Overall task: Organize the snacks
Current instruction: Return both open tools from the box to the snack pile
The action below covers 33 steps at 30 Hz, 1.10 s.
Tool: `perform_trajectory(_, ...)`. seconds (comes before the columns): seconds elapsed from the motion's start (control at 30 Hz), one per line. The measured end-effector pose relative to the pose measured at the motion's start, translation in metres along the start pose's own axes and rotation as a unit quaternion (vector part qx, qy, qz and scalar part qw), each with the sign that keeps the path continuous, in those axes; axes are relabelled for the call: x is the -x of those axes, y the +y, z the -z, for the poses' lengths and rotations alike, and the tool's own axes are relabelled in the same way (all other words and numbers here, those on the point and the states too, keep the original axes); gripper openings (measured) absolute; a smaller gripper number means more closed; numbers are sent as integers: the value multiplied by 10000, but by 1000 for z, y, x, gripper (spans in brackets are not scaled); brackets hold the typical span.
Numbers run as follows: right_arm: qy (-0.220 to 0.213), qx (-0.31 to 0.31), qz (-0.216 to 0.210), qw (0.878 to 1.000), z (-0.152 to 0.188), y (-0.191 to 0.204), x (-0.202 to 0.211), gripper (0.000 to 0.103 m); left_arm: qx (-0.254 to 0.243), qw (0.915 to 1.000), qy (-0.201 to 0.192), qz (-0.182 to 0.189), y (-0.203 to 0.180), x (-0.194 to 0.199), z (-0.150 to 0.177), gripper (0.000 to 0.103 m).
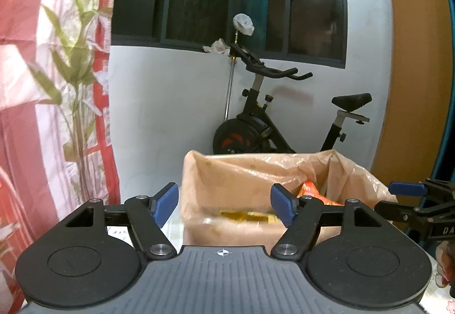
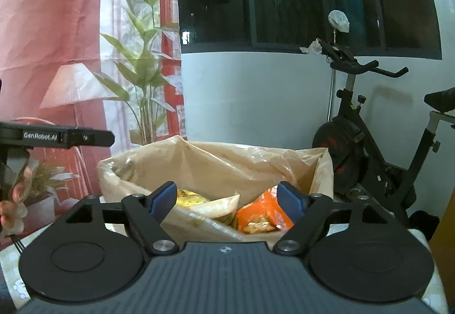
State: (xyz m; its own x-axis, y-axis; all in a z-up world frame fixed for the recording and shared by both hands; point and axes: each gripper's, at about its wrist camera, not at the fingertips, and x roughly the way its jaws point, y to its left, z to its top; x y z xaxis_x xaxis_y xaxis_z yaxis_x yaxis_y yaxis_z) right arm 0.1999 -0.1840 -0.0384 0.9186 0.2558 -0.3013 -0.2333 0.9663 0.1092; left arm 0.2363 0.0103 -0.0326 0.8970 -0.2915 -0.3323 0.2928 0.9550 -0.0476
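An exercise bike [image 1: 273,120] stands well beyond both grippers. Just ahead of them sits a plastic-lined cardboard box [image 2: 216,169] holding an orange snack packet [image 2: 260,216] and yellow packet [image 2: 189,197]. The left gripper [image 1: 224,204] and right gripper [image 2: 227,201] are both released, gripping nothing.

Open cardboard box [image 2: 199,226] lined with a crumpled translucent plastic bag [image 2: 216,163], holding an orange snack packet [image 2: 261,214] tilted against the right side, a yellow packet [image 2: 189,197] at the back left, and a pale clear pouch [image 2: 216,207] lying between them.
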Motion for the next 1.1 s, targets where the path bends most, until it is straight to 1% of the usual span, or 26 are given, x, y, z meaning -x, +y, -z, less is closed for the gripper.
perform_trajectory(0.17, -5, -153, -17, 9999, 13, 6, 10, 87, 67, 9999, 1, -148, 10, 18, 18, 74)
perform_trajectory(0.37, 16, -297, 61, 9995, 33, 13, 15, 89, 183, 9993, 193, -261, 21, 26, 43, 74)
perform_trajectory(0.47, 73, -442, 91, 9990, 44, 13, 15, 90, 299, 9987, 300, -295, 26, 27, 55, 74)
perform_trajectory(0.63, 176, -454, 173, 9987, 61, 17, 14, 90, 479, 9971, 485, -349, 34, 22, 70, 73)
perform_trajectory(0.73, 287, -478, 220, 9982, 70, 17, 12, 92, 509, 9963, 595, -366, 34, 19, 79, 73)
perform_trajectory(1.1, 586, -677, 273, 9956, 100, 15, 4, 92, 476, 9946, 809, -434, 36, 16, 98, 73)
